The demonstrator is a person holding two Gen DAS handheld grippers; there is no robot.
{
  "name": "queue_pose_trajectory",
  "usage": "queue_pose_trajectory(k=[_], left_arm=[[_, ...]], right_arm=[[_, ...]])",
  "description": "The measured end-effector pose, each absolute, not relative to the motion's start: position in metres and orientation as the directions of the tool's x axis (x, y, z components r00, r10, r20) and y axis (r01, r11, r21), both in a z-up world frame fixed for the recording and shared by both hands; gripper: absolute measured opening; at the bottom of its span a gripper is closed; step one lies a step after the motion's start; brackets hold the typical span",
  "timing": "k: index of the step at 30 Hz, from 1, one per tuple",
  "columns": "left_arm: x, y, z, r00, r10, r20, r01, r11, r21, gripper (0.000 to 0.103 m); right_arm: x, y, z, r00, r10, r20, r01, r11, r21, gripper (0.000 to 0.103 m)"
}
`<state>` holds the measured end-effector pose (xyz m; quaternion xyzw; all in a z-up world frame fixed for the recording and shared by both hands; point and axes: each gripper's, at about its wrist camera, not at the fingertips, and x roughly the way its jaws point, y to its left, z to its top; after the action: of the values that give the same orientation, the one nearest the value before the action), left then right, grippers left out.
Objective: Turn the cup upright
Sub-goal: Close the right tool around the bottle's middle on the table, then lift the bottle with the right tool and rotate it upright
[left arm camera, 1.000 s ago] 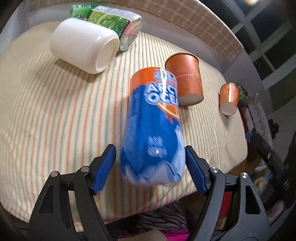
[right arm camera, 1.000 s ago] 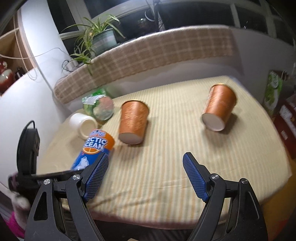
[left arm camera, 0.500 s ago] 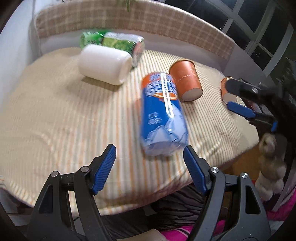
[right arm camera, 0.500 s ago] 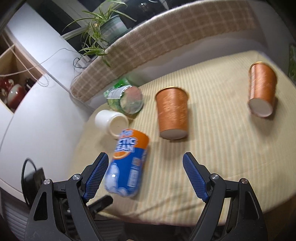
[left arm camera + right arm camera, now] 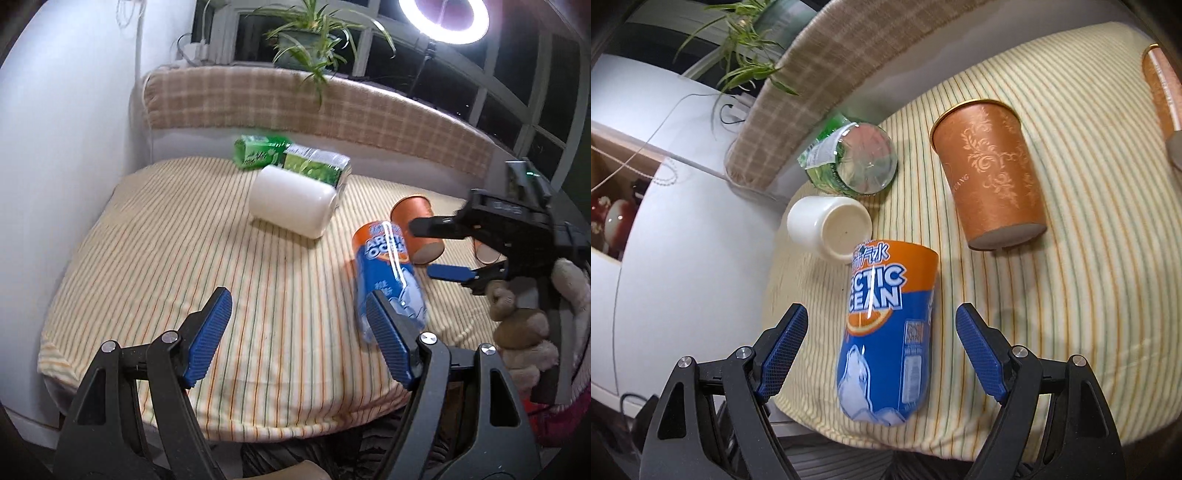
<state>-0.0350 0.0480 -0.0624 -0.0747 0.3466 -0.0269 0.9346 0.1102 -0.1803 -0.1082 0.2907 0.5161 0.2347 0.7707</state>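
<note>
We judge the main risk to be a roll; the blue and orange cup [image 5: 886,332] lies on its side near the front edge of the striped table [image 5: 1071,295], and a glancing pad could push it off; our right gripper [image 5: 882,350] is spread wide, straddling the cup without touching; our left gripper [image 5: 299,332] is likewise released, the cup just beyond its right finger

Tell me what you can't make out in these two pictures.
- Far orange cup: cut off by the right wrist frame edge; in the left wrist view the right tongs hide it.
- Blue cup: bottom hidden behind a left finger.
- Green packs: print blurred.
</note>
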Motion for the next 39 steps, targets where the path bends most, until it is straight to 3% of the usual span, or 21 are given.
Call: queue_pose_trajectory(k=[9,15,24,39], left_arm=[[-0.025,0.038,-0.057,0.768,-0.144,-0.625,0.035,0.982,-0.184,0.077],[-0.022,0.036,-0.055,0.772,-0.142,-0.619,0.037,0.983,-0.18,0.077],[-0.019,0.036,-0.054,0.776,-0.136,-0.615,0.031,0.983,-0.179,0.077],[-0.016,0.039,-0.061,0.765,-0.142,-0.628,0.015,0.979,-0.203,0.077]], right_arm=[[0.132,-0.165,-0.121,0.286,0.659,-0.696,-0.027,0.731,0.681,0.074],[0.14,-0.158,-0.127,0.256,0.655,-0.711,-0.037,0.742,0.67,0.073],[0.15,-0.145,-0.135,0.232,0.649,-0.725,-0.082,0.755,0.65,0.061],[0.12,-0.164,-0.108,0.355,0.624,-0.696,-0.273,0.781,0.561,0.059]])
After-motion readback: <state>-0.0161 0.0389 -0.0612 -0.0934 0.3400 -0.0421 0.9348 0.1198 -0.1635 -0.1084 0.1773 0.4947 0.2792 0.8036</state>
